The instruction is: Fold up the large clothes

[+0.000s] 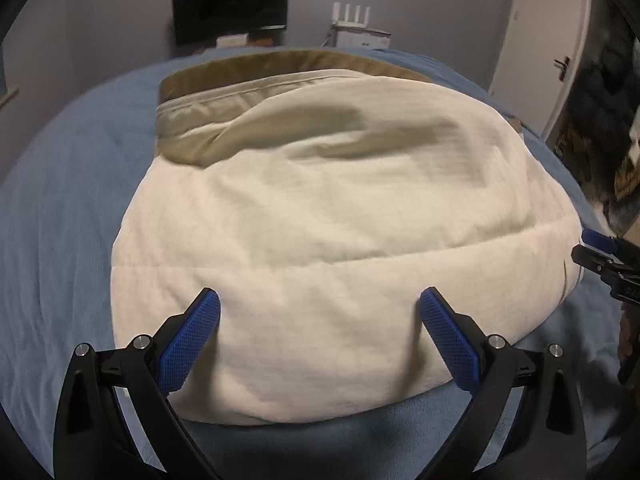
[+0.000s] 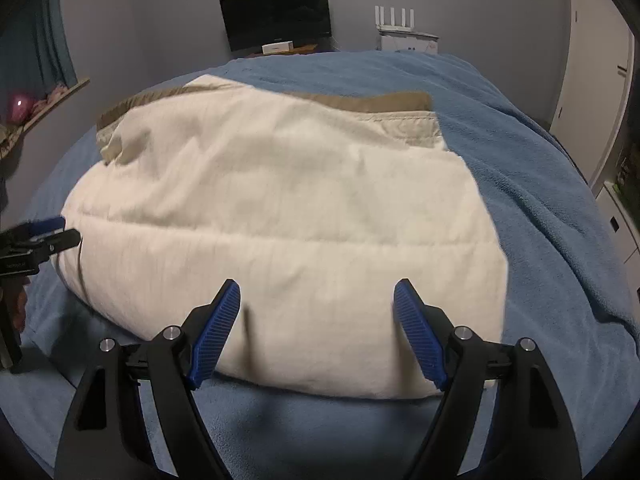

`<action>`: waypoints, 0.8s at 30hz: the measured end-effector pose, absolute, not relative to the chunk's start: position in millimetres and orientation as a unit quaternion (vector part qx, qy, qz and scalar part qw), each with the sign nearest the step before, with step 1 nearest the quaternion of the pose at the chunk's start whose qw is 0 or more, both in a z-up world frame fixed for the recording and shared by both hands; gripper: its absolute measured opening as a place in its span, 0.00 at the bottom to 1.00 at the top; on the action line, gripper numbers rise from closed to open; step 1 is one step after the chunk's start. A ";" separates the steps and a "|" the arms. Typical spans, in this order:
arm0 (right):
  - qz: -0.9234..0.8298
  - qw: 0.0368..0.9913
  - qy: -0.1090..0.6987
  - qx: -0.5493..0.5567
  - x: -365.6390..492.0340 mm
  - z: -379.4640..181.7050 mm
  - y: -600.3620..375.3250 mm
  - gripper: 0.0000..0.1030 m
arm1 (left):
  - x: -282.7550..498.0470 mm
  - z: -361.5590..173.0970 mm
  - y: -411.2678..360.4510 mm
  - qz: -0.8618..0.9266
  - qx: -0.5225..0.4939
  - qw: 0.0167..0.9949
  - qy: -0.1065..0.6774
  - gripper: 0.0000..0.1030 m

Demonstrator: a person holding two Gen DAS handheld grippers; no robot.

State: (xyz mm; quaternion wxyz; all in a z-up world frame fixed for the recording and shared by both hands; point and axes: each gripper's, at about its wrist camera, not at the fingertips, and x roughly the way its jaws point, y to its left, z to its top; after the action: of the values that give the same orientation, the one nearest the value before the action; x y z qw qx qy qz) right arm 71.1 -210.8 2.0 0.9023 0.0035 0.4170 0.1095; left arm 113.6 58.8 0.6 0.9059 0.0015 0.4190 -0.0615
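This is a bedroom in a home. A bed [image 2: 520, 168] under a blue fleece blanket [image 1: 60, 200] fills the foreground. Against the grey wall beyond it stand a dark monitor [image 2: 276, 12] and a white router [image 2: 394, 20] with upright antennas, and a white door [image 1: 540, 40] with a lever handle is on the right.

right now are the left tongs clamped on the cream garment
No, the left tongs stand wide open above the folded cream garment, their blue pads not pinching it.

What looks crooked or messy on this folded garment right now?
The cream garment on the blue blanket is folded unevenly: its tan band sticks out beyond the top layer at the far edge, with wrinkles just below it.
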 end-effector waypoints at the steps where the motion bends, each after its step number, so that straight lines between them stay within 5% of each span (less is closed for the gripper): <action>1: 0.108 0.899 0.425 -0.001 74.1 -3.0 -207.9 0.73 | 114.9 -0.8 56.0 -0.064 0.004 0.906 0.418 0.94; 24: 0.100 0.869 0.484 0.005 287.6 -2.5 -118.7 0.76 | 300.7 0.1 52.5 0.025 0.048 0.882 0.468 0.95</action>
State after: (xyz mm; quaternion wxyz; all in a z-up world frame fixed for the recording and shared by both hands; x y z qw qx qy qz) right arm 287.6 -118.7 -2.5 0.8691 0.0054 0.4844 0.0995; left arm 300.7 52.5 0.1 0.8819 0.0479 0.4684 0.0249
